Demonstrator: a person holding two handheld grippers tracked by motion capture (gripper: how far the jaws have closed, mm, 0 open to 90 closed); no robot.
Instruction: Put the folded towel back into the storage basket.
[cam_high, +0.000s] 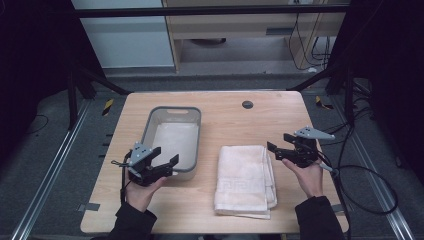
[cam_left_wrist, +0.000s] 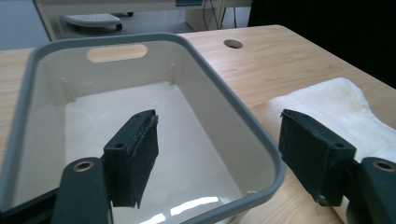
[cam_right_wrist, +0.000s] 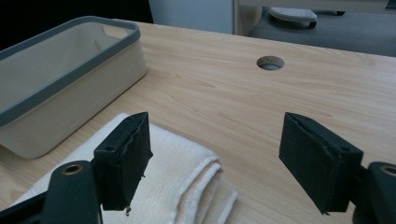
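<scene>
Towel (cam_high: 245, 180), folded, lies on the table (cam_high: 225, 120) just right of the basin (cam_high: 172, 137), its long axis running toward the far edge. Left gripper (cam_high: 167, 161) and right gripper (cam_high: 277, 144) hover with jaws apart, grasping nothing.

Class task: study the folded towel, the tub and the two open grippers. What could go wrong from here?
1. The folded towel lies in loose layers; the right gripper at its edge might pinch just the top layer, so it unfolds.
2. The left gripper hangs over the tub rim; a careless move could knock it.
</scene>
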